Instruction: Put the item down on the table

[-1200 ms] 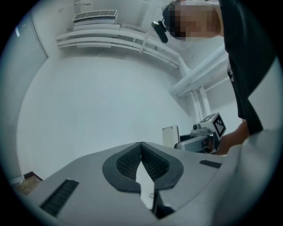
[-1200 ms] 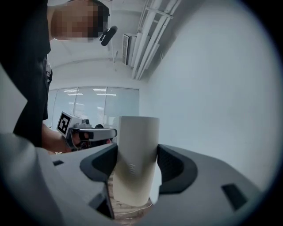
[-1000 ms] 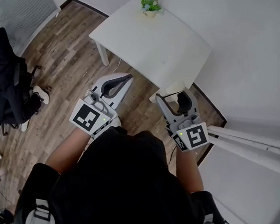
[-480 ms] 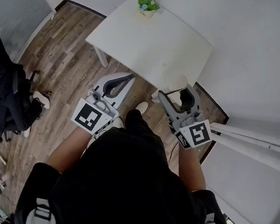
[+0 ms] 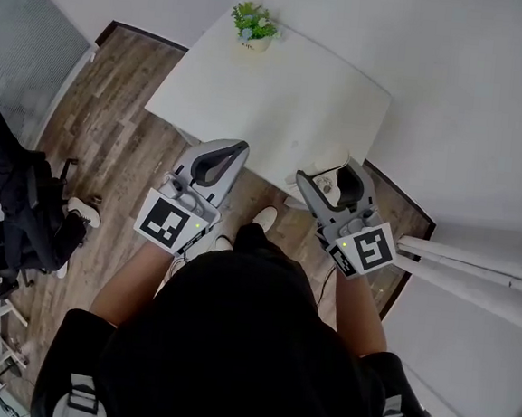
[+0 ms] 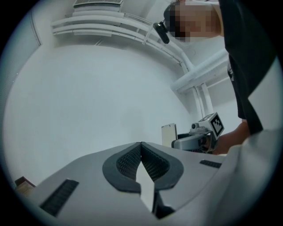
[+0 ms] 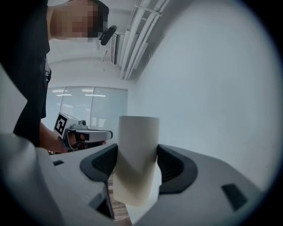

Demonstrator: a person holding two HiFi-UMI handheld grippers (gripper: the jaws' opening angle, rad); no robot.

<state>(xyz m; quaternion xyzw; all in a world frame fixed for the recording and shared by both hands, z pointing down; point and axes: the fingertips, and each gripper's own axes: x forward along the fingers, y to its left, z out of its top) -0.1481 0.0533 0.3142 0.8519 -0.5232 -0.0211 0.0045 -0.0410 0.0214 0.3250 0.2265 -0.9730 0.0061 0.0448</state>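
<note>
A cream paper roll point(image 7: 136, 159) stands upright between the jaws of my right gripper point(image 7: 137, 164), which is shut on it. In the head view the right gripper point(image 5: 332, 175) holds the roll point(image 5: 327, 162) over the near right corner of the white table point(image 5: 271, 95). My left gripper point(image 5: 233, 148) is shut with nothing in it, hanging over the floor just off the table's near edge. In the left gripper view its fingertips point(image 6: 141, 148) touch, and the right gripper point(image 6: 199, 137) with the roll point(image 6: 169, 134) shows at the right.
A small potted plant point(image 5: 253, 23) stands at the table's far edge. A person in black sits on a chair point(image 5: 7, 199) at the left on the wood floor point(image 5: 114, 127). White wall and white rails point(image 5: 473, 272) close in on the right.
The person has stepped toward the table. Both grippers now sit nearer its near edge, the right one with the roll reaching over the corner.
</note>
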